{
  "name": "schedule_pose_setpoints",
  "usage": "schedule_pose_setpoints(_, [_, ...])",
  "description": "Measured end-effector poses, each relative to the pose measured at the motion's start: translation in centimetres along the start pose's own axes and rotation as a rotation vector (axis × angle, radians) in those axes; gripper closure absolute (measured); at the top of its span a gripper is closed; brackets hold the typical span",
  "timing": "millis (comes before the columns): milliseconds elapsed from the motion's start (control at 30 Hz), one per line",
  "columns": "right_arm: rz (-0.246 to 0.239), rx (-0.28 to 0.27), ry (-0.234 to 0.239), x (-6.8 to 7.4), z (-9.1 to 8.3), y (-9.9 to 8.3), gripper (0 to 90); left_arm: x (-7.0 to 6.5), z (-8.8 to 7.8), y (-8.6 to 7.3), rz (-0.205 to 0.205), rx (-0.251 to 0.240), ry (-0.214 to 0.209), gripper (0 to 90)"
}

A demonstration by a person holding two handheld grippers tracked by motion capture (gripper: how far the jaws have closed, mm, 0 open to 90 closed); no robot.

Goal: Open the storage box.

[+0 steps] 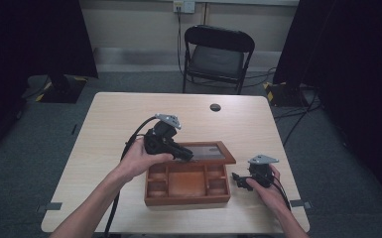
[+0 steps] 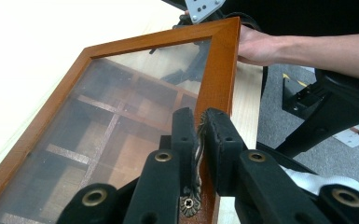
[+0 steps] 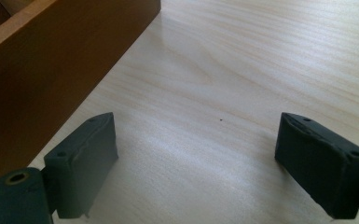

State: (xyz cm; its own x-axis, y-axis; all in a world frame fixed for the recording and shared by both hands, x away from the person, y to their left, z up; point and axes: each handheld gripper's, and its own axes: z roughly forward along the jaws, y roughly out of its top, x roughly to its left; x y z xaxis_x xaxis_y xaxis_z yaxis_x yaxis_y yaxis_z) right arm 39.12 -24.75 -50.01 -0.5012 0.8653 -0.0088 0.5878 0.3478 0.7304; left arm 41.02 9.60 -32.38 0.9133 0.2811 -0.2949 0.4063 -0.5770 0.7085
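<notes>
A wooden box [image 1: 187, 184] with compartments stood near the front edge of the table [image 1: 119, 114], its glass-paned lid [image 1: 209, 151] raised partway on hinges at the far side. The left gripper [image 1: 187, 154] was clamped on the small brass handle [image 2: 196, 158] fixed to the lid's front rail, the two pads pressing the metal from either side, as the left gripper view showed. The right gripper [image 1: 238, 179] rested low on the table just beside the box's right wall [image 3: 51, 60], its jaws wide apart and holding nothing. The step in hand appeared to be swinging the lid about its hinges. To do it well, the left hand would follow the arc of the lid rather than pull straight, so that the thin handle did not slip from the pads or twist on its screw [image 2: 188, 203]. The free gripper might steady the box against the side wall, since a light box could slide or tip as the lid turned. The glass pane called for a slow, even motion.
</notes>
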Motion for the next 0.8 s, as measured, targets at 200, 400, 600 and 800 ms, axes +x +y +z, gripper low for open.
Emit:
schedule_pose_setpoints(200, [0.001,0.000,0.000,0.01,0.00,0.00,11.8,-0.07,0.05,0.01,0.004,0.004,0.000,82.4])
schedule_pose_setpoints(400, [0.001,0.000,0.000,0.01,0.00,0.00,11.9,0.00,-0.01,0.00,0.004,0.004,0.002,82.3])
schedule_pose_setpoints(600, [0.001,0.000,0.000,0.00,0.00,0.00,11.9,0.01,0.00,0.00,0.005,0.004,0.001,82.4])
schedule_pose_setpoints(800, [0.000,0.000,0.000,0.00,0.00,0.00,11.9,-0.02,0.07,-0.03,0.003,0.005,-0.005,82.4])
